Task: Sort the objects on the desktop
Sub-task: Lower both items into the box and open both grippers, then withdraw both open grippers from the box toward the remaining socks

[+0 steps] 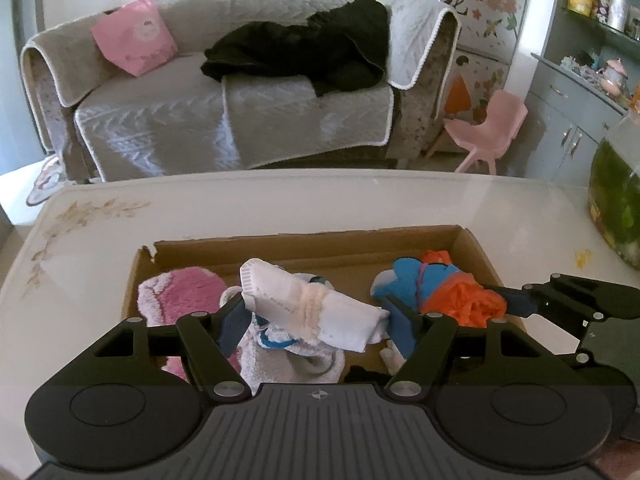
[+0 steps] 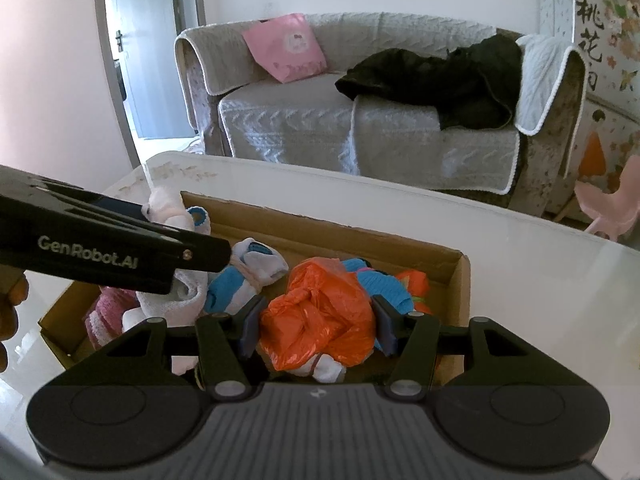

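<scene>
Your rolled white knitted sock (image 1: 316,312) lies in the shallow brown cardboard box (image 1: 304,240) with its long axis slanting across your left wrist view: the ribbed cuff end points up and to the left, the tucked end down and to the right. Your left gripper (image 1: 318,322) has its jaws spread wide, one at each end of that roll along its length; both blue pads (image 1: 234,326) sit right against the sock's ends, so it looks pinched lengthwise. Under it are more white and blue socks, and a fluffy pink and white slipper sock (image 1: 180,296) lies just beside it to the left.

Your right gripper (image 2: 316,322) is closed partway on the crumpled orange plastic bag (image 2: 320,316), a roundish bundle with no clear long axis; both pads press into its sides. The bag rests on the clothes toward the box's right end, next to a blue knitted piece (image 2: 384,284).

The left wrist view alone shows the green-filled glass tank (image 1: 616,204) at the right edge of the glossy white table (image 1: 280,200), and it catches your right gripper's arm coming in from the right at the orange bag. The right wrist view alone shows the left gripper's side bearing the GenRobot.AI lettering, your fingers (image 2: 12,300) at the left edge, and a pale doorway (image 2: 148,60) beyond the grey covered sofa (image 2: 320,120).
</scene>
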Motion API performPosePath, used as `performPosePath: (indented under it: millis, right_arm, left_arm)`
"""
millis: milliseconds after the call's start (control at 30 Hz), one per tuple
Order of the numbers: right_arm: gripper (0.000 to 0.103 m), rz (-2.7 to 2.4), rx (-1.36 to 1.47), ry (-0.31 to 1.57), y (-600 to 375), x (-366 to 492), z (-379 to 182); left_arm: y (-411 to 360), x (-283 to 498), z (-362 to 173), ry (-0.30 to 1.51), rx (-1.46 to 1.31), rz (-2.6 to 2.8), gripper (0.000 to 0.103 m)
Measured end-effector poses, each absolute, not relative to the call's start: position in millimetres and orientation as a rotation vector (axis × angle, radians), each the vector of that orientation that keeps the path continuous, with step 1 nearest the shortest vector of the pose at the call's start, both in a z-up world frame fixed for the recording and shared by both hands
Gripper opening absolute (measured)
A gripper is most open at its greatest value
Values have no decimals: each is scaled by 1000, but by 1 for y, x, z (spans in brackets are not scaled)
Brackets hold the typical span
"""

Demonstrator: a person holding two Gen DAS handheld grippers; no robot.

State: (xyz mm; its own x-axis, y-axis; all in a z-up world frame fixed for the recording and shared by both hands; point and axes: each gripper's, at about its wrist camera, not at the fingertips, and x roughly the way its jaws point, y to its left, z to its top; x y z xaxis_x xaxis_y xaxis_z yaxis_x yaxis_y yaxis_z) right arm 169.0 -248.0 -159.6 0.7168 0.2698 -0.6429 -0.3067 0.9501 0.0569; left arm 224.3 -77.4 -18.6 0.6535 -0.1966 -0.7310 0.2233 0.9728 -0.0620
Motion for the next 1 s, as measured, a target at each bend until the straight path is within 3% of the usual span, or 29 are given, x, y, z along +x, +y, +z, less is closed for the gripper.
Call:
performPosePath:
  millis: [1000]
  right_arm:
    - [61,321,6,591,-269,121,-133]
  left_arm:
    - [-42,191,19,786,-113,-345,83]
